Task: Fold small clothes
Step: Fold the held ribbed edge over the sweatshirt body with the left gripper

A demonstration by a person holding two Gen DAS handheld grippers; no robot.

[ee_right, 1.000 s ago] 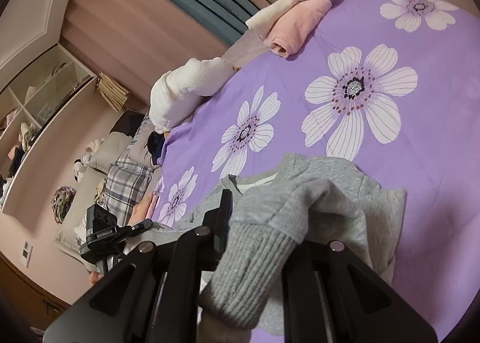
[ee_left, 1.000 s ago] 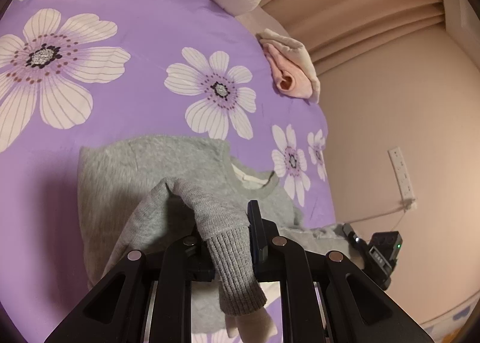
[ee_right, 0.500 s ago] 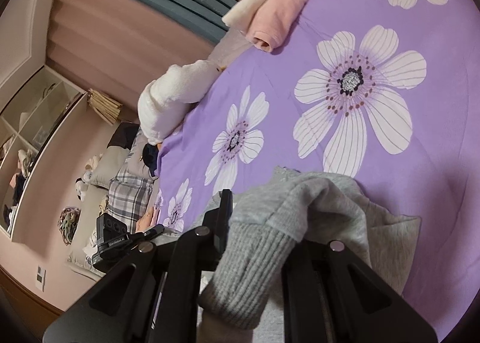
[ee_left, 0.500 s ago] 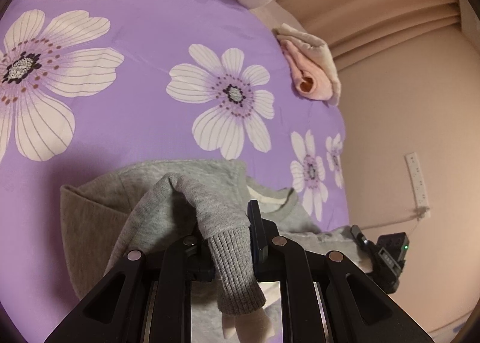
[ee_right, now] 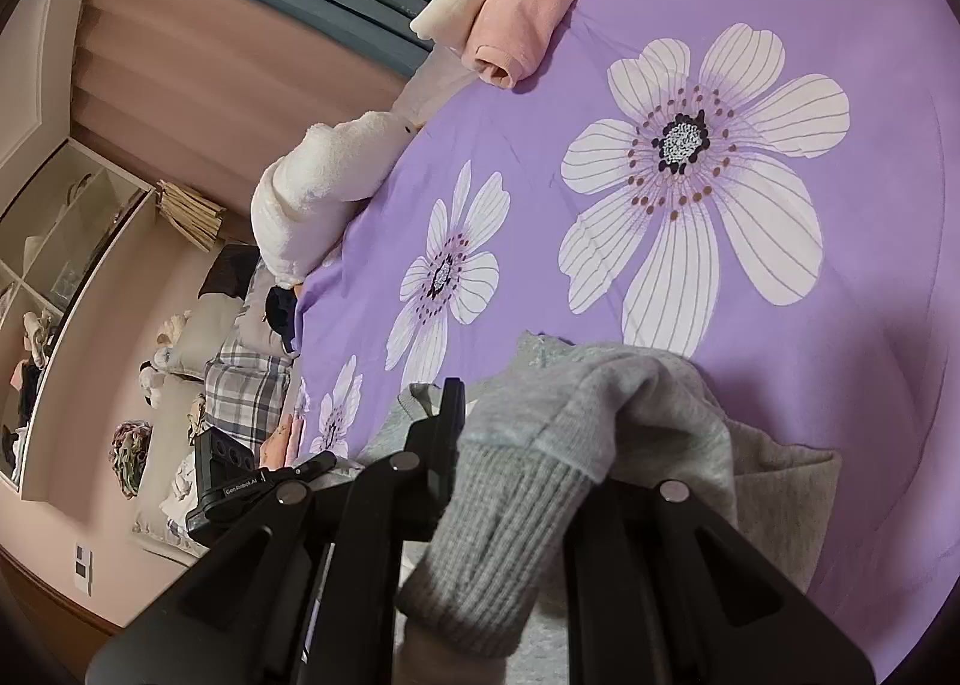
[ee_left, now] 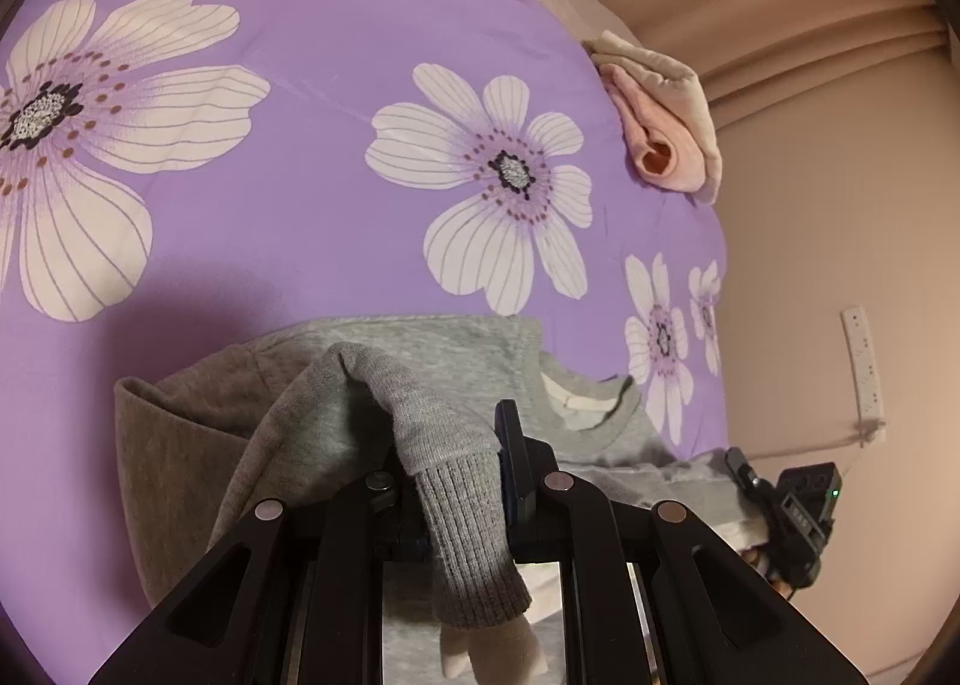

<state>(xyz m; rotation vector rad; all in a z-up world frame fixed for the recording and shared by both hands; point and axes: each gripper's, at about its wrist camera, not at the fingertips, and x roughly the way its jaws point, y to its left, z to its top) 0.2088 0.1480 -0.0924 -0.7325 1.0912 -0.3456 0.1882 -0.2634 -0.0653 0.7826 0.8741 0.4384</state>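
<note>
Sleeves lifted over a grey sweater (ee_left: 420, 349) on the bed (ee_left: 300, 175), mid-fold.

Left wrist view: the left tool (ee_left: 462, 481) is clamped narrow on a ribbed cuff (ee_left: 468, 535), which hangs down between its fingers; the body lies flat on the bed below. Right wrist view: the right tool (ee_right: 516, 481) grips the other cuff (ee_right: 492, 541) likewise. Next, probably, both sleeves go inward across the chest, laid flat before release.
</note>
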